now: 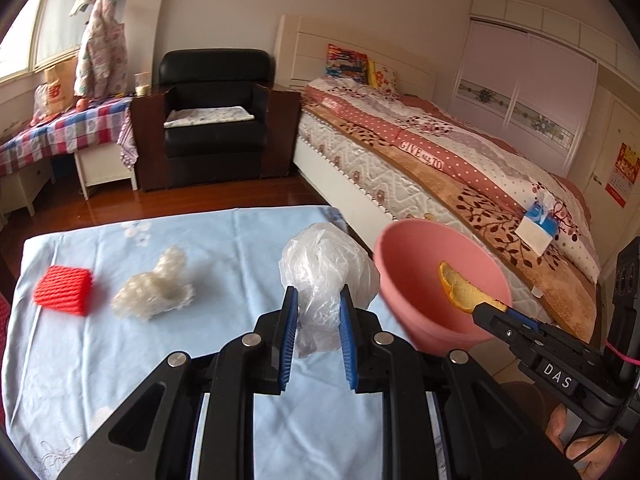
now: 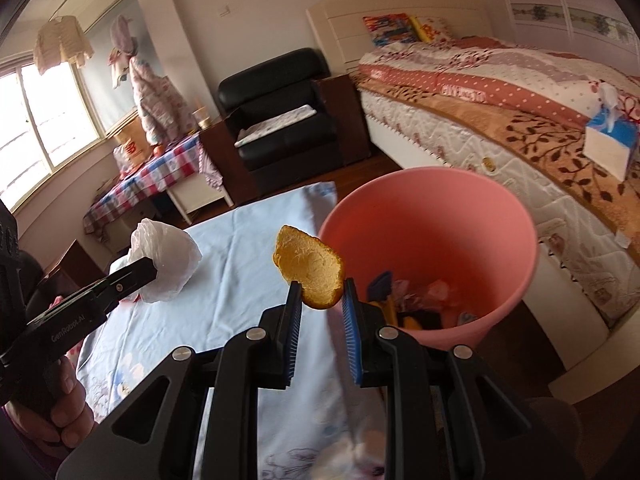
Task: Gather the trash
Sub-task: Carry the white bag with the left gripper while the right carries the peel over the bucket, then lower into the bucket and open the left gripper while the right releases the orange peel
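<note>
My left gripper (image 1: 318,300) is shut on a crumpled clear plastic bag (image 1: 326,264) and holds it above the blue tablecloth (image 1: 120,360). My right gripper (image 2: 320,294) is shut on an orange peel (image 2: 310,270), held just left of the pink bin (image 2: 432,236). In the left wrist view the peel (image 1: 460,286) hangs in front of the bin's mouth (image 1: 440,276). The bin holds several pieces of trash (image 2: 424,304). A red foam net (image 1: 64,290) and a white foam wad (image 1: 156,288) lie on the cloth at the left.
The bed (image 1: 440,168) runs along the right behind the bin, with a tissue box (image 1: 538,224) on it. A black armchair (image 1: 216,120) and a checked side table (image 1: 60,132) stand at the back. Wooden floor lies beyond the table.
</note>
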Demonstrator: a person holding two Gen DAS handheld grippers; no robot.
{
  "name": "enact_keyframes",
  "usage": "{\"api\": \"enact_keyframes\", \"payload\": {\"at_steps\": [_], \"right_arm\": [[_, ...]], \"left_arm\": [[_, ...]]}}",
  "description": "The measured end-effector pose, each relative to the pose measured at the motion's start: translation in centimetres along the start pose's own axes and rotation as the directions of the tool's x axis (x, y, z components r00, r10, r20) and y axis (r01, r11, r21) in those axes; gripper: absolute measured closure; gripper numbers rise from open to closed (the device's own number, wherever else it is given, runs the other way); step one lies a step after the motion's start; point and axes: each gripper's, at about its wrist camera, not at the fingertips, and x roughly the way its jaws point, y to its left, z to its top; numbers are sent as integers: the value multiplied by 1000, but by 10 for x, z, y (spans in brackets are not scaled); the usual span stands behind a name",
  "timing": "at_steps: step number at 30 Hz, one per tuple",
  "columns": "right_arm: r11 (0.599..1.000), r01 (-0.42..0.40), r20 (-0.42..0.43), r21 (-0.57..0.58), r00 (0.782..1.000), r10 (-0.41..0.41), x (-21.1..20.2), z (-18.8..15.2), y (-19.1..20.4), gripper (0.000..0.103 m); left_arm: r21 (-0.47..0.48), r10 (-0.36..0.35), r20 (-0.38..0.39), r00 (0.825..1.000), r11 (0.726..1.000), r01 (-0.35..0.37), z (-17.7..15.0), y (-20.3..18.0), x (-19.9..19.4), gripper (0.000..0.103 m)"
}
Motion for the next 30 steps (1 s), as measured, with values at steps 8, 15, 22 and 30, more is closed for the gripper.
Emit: {"api": "enact_keyframes", "payload": {"at_steps": [8,15,22,30], "right_arm": [[997,77,31,31,996,-78,2,6,-24,82],[989,133,31,68,990,-136,8,8,-45,82],[980,178,17,85,983,-180,19,10,-61,82],[974,198,2,108,980,-199,28,9,-74,82]], "left_arm": [[39,-34,-6,999,999,34,8,-35,28,84],[66,-66,-25,997,996,68,13,-60,55,84],[93,-116,-39,992,988,119,16,-78,76,84],[94,-178,-85,980,978,185,11,-92,95,84]]}}
